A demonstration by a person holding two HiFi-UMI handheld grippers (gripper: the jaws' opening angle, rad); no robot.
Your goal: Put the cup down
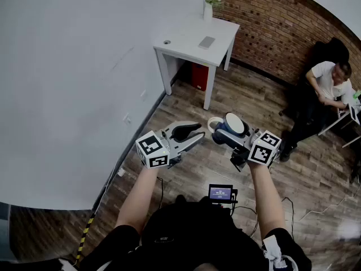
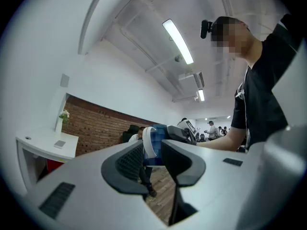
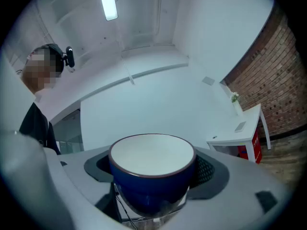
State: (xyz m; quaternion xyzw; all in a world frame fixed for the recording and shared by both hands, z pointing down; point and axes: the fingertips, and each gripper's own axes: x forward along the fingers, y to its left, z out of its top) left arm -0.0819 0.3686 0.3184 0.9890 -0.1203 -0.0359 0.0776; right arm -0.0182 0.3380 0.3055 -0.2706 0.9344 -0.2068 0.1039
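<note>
- Over the wooden floor point(image 1: 186, 174), in front of the person: both tongs are up in mid-air at about the same height, with only boards below.
- Left: the left gripper point(image 1: 197, 133) is empty. Its jaws stand a narrow gap apart with nothing between the pads. Its own view looks through that gap across to the cup. It takes no part in the carry.
- Centre: the cup point(image 1: 233, 124) is dark blue outside and white inside, and looks empty. Its handle points toward the left gripper. It is off any surface, with nothing under its base.
- Right: the right gripper point(image 1: 230, 134) is spread wide and clamped on the cup, one pad against each side of the wall. The grip looks square. I cannot tell whether the cup is level.
- Progress, my reading: this is the carry stage only. The cup is lifted and secure, and the set-down has not begun.
- Left to do: bring the cup to a surface, lower it until the base sits flat, part the jaws and back off.
- Landing spot: the white table point(image 1: 194, 41) by the wall, well apart from the cup, is the only raised surface in sight. It is a likely spot, but that is a guess.
</note>
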